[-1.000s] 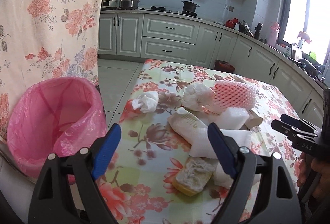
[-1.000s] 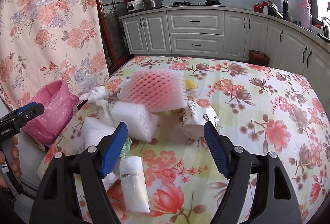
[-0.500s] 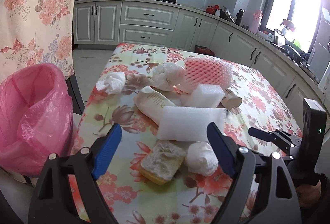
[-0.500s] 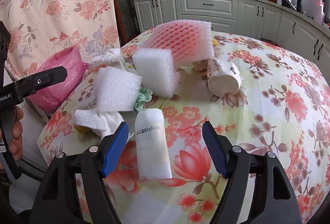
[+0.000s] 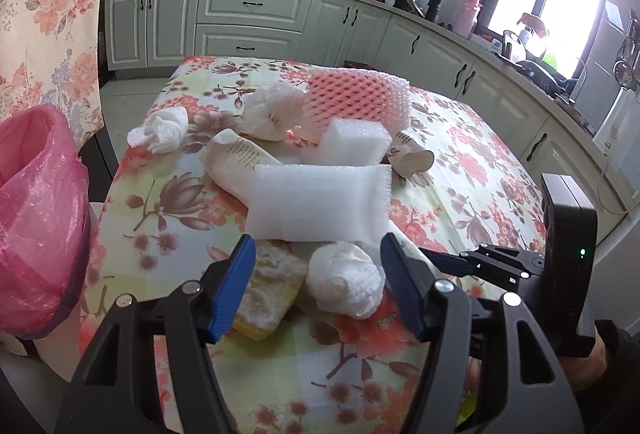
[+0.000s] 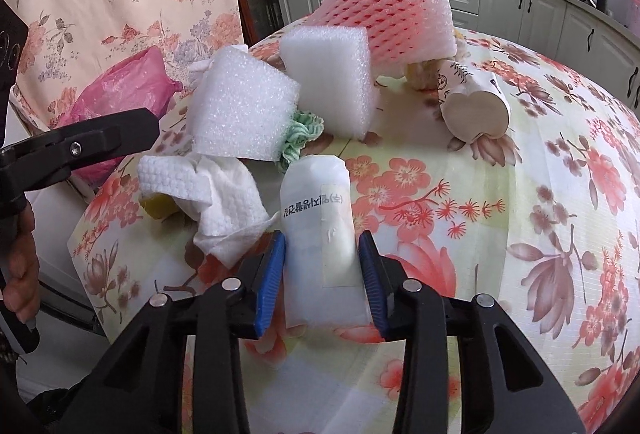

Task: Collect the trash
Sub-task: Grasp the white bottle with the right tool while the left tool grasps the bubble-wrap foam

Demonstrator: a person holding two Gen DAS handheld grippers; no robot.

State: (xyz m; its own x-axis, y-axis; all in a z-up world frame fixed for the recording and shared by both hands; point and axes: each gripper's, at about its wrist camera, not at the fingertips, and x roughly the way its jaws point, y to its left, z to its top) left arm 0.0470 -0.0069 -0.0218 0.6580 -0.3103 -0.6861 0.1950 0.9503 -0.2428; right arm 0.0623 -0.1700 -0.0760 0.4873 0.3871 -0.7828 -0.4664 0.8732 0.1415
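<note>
Tongs on the right, the right gripper (image 6: 322, 258), have dropped since a second ago and are closing on a white translucent packet (image 6: 320, 234), blue pads now touching both its sides; its long axis runs away from the camera, near the table's (image 6: 520, 274) near edge. Left gripper (image 5: 316, 274) has advanced too, closing with a crumpled tissue ball (image 5: 346, 282) and crusty yellow sponge (image 5: 268, 294) between pads not yet pressing. Behind lies a bubbly white foam pad (image 5: 320, 202).

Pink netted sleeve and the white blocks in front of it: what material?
Pink netted sleeve: looks like expanded foam mesh, matte, with an open diamond lattice. White rectangular blocks: likely polyethylene packing foam, with a fine bubbly, faintly glistening surface.
</note>
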